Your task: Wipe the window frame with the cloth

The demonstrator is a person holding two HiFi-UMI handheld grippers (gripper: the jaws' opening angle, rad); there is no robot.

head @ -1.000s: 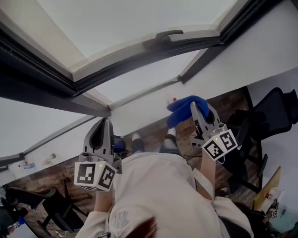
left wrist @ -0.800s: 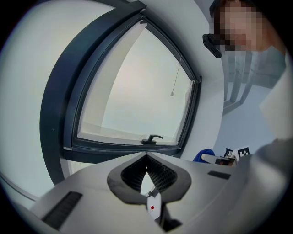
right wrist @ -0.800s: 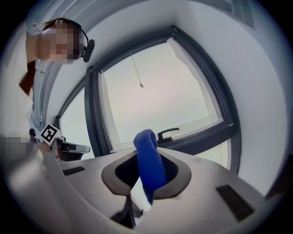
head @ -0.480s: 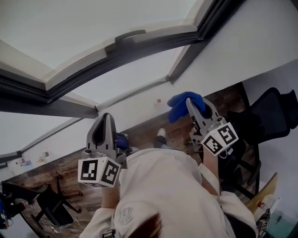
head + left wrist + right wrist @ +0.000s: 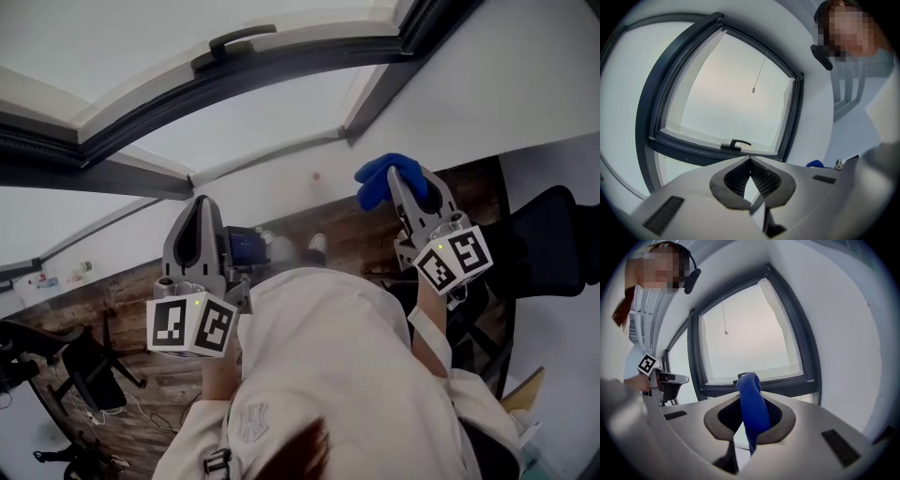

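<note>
The right hand-held gripper (image 5: 401,178) is pinching the blue cloth (image 5: 379,180). In the right gripper view, its two jaws are pressing in on the cloth (image 5: 750,401) from both sides. A folded loop is standing up above the tips and a narrower tail is hanging down between the pads. The right hand-held gripper (image 5: 751,414) is pointing at the window. In that view the top of the cloth is overlapping the lower rail of the dark window frame (image 5: 806,363). In the head view the cloth is showing against the white wall just below the frame's lower right corner, apart from the window frame (image 5: 281,75) itself.

The left hand-held gripper (image 5: 202,208) is holding nothing. In the left gripper view its jaws are pressing together at the tips, with only a small diamond gap lower down between the ribbed pads. The left hand-held gripper (image 5: 750,161) is aiming at the same window frame (image 5: 793,117), with the window handle (image 5: 734,144) sitting on the lower rail just above its tips. A small patch of the blue cloth (image 5: 814,163) is peeking in at the right of that view.

Both grippers are being held up side by side, well apart, in front of the person's white top (image 5: 328,375). A thin pull cord (image 5: 759,70) is hanging in front of the pane.
</note>
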